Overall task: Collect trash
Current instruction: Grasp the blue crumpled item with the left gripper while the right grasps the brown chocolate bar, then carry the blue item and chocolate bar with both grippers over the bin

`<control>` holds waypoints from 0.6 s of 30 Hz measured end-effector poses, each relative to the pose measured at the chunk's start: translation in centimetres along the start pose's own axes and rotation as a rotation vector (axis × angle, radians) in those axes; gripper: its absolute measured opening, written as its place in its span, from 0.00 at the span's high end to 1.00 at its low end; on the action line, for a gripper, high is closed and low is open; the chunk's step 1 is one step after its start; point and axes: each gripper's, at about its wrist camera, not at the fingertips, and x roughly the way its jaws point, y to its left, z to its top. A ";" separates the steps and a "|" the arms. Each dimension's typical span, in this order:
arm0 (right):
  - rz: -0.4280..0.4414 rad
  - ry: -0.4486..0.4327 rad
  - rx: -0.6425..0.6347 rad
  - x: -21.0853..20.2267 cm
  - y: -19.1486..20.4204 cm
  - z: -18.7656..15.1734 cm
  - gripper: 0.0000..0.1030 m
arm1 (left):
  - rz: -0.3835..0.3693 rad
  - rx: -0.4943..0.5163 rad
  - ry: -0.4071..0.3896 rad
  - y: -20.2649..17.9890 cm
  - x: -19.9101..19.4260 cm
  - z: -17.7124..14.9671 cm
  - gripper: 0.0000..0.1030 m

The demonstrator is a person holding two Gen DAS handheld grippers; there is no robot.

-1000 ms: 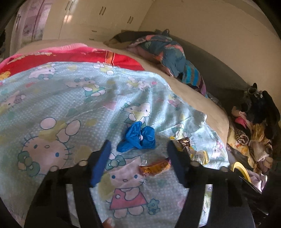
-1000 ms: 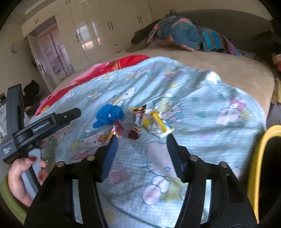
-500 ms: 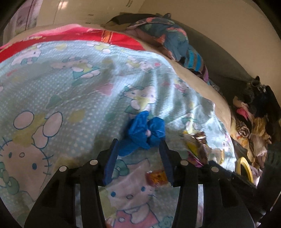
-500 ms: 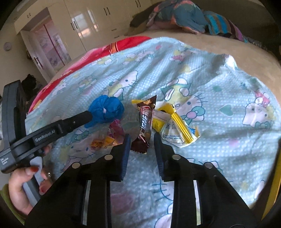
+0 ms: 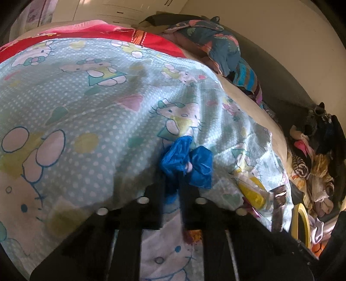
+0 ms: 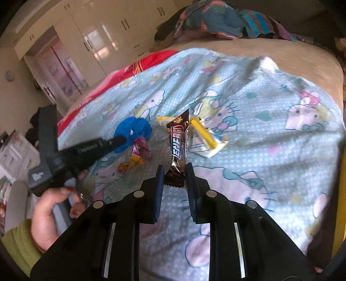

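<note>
A crumpled blue plastic bag (image 5: 186, 162) lies on the Hello Kitty bedsheet (image 5: 86, 112). My left gripper (image 5: 172, 190) is shut on its near end. It also shows in the right wrist view (image 6: 134, 130), with the left gripper (image 6: 116, 141) touching it. My right gripper (image 6: 174, 173) is shut on the lower end of a brown Energy bar wrapper (image 6: 178, 144). A yellow-and-white wrapper (image 6: 205, 140), a pink wrapper (image 6: 141, 148) and an orange candy wrapper (image 6: 129, 164) lie close by on the sheet.
A yellow-rimmed bin (image 5: 301, 224) stands at the bed's right side, beside a heap of clothes (image 5: 313, 164). Folded blankets (image 6: 216, 19) lie at the head of the bed. Wardrobes (image 6: 103, 41) line the far wall.
Both grippers moved forward and closed: the left on the blue bag, the right on the brown bar wrapper.
</note>
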 end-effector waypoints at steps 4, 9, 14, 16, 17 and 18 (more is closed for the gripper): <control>0.002 -0.016 -0.004 -1.2 -0.1 -0.2 0.85 | -0.029 0.012 -0.015 -0.6 -1.2 -0.9 0.95; 0.002 -0.039 -0.033 -2.9 0.1 -0.8 0.85 | -0.068 -0.002 -0.060 -1.2 -3.8 -2.2 0.96; 0.002 -0.058 -0.043 -4.4 -0.2 -1.1 0.85 | -0.099 0.012 -0.135 -2.6 -7.3 -2.7 0.96; 0.003 -0.064 -0.042 -4.9 -0.5 -1.1 0.85 | -0.114 0.031 -0.161 -3.5 -8.7 -2.7 0.96; 0.004 -0.068 -0.038 -5.2 -0.7 -1.2 0.85 | -0.122 0.046 -0.172 -4.0 -9.4 -2.6 0.96; 0.005 -0.070 -0.036 -5.5 -0.9 -1.2 0.85 | -0.128 0.065 -0.183 -4.7 -10.1 -2.6 0.96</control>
